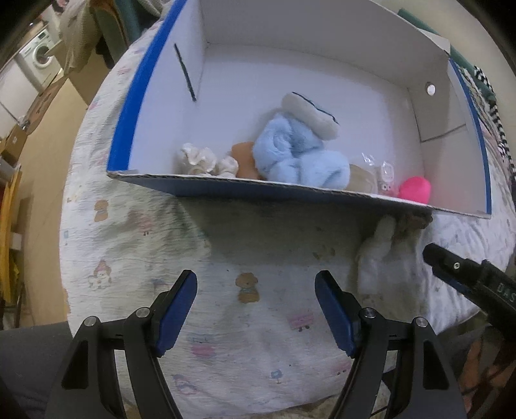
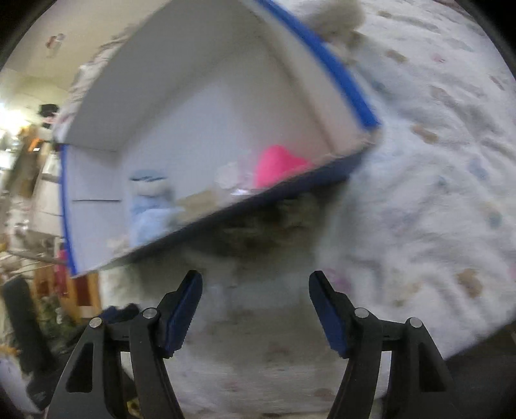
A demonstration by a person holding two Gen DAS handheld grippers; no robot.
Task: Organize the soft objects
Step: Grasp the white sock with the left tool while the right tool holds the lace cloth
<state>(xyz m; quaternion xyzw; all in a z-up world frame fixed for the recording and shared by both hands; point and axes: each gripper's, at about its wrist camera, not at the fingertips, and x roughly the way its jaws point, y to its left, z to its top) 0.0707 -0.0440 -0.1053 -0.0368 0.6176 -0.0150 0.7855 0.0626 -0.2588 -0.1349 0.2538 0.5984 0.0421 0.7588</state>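
Note:
A white cardboard box with blue outer walls (image 1: 145,93) stands on a quilted bed cover. Inside lie a light blue plush (image 1: 296,151), a white fluffy item (image 1: 309,114), cream fabric flowers (image 1: 200,159), an orange piece (image 1: 245,158), a beige item (image 1: 361,182) and a pink item (image 1: 416,188). A white and brown plush (image 1: 387,254) lies on the cover against the box's front wall. My left gripper (image 1: 256,283) is open and empty, short of the box. My right gripper (image 2: 254,283) is open and empty above that plush (image 2: 274,222); its tip shows in the left wrist view (image 1: 451,267). The right wrist view is blurred.
The bed cover (image 1: 129,241) has small cartoon prints and drops off at the left and near edges. A washing machine (image 1: 40,56) and cardboard boxes (image 1: 19,135) stand on the floor at the left. Another fluffy beige thing (image 2: 335,16) lies beyond the box.

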